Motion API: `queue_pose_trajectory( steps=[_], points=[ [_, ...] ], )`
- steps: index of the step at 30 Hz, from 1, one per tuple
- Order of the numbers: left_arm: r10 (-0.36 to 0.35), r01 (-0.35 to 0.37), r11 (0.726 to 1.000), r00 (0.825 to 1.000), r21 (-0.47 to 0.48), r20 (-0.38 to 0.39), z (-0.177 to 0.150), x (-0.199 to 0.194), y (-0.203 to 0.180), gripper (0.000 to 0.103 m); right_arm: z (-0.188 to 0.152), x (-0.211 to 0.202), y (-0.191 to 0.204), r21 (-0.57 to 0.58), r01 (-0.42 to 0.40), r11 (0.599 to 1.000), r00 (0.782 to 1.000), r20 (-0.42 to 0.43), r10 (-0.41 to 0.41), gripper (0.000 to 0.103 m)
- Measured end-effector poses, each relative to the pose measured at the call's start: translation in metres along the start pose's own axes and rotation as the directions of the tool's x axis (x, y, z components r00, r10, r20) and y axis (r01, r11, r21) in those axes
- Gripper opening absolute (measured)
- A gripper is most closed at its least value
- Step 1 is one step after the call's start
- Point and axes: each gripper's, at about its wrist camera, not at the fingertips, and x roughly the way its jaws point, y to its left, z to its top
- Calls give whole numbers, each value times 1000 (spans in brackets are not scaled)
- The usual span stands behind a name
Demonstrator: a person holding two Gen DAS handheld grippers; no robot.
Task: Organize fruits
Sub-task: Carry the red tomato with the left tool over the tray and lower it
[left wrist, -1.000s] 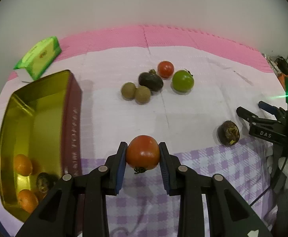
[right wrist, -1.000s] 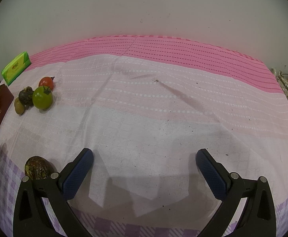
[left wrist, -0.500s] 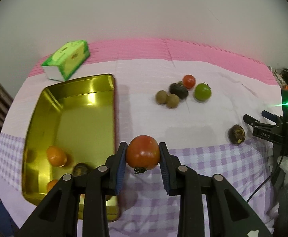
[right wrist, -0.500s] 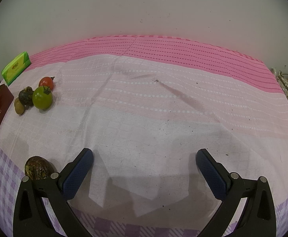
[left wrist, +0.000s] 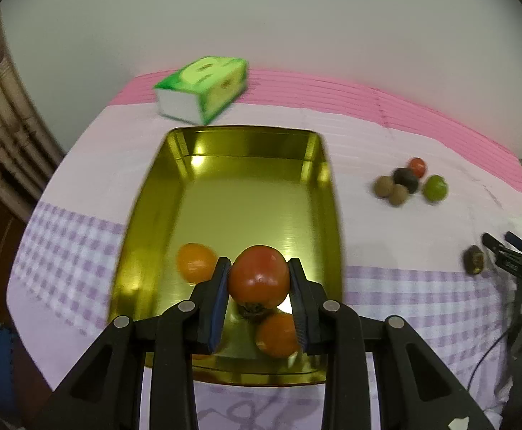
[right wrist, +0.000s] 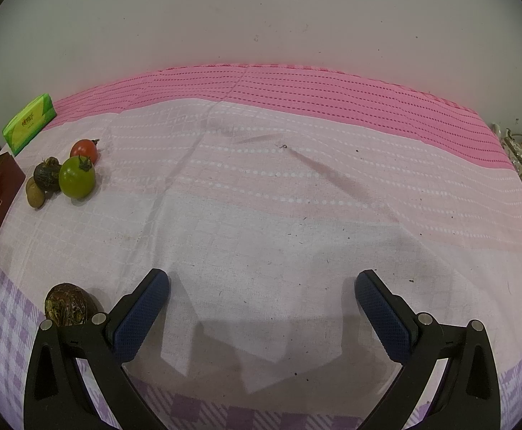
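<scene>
Left wrist view: a red tomato (left wrist: pixel 258 278) was clamped by the left hand-held gripper (left wrist: pixel 259 288) above the gold tin (left wrist: pixel 327 193); the right hand-held gripper (right wrist: pixel 262 295) was held apart, with a dark fruit (right wrist: pixel 68 304) at nine o'clock.

A home, it seems: a table against a plain white wall, spread with a pink and lilac checked cloth (right wrist: pixel 261 215), with a tissue pack (left wrist: pixel 203 87), a toffee tin (left wrist: pixel 232 215) and loose fruit (right wrist: pixel 76 177)
</scene>
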Motion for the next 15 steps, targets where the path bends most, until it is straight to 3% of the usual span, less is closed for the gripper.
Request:
queue_pose_trajectory(
  steps=[6, 15],
  points=[
    [32, -34, 997, 999, -65, -28, -4, 9, 33, 28, 0, 0, -1, 0, -1, 1000, 1000, 0, 1, 103],
    [52, -59, 992, 997, -111, -64, -9, 23, 52, 28, 0, 0, -1, 0, -1, 1000, 1000, 0, 1, 103]
  ],
)
